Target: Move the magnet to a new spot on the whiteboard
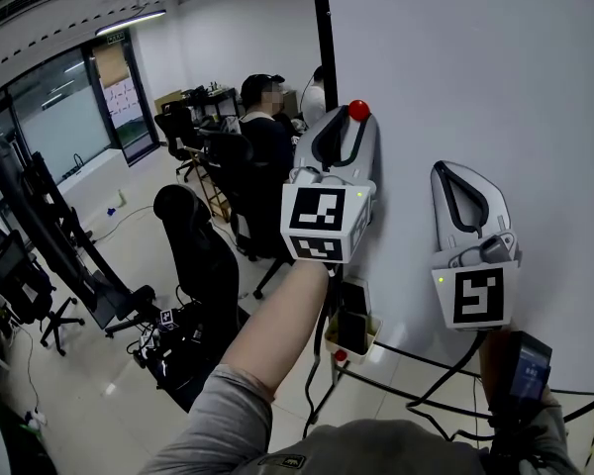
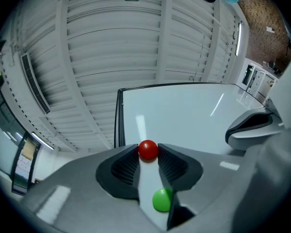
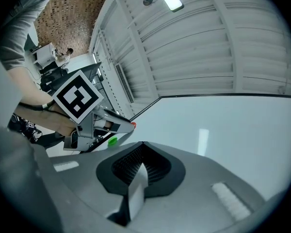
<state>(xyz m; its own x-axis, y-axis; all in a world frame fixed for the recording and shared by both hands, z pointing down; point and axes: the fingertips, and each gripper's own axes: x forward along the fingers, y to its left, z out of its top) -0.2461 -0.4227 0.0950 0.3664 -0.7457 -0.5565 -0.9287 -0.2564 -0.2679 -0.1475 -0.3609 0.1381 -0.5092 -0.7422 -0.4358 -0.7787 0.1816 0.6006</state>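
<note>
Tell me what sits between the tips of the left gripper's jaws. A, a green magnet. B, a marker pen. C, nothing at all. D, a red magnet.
D: in the left gripper view the red magnet is pinched between the jaw tips of the left gripper against the whiteboard, while the green magnet shows lower in the gap, away from the tips.

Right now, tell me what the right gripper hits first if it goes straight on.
Likely the whiteboard: the right gripper, jaws together and empty, aims at bare board, with nothing else in line. How far off is unclear.
</note>
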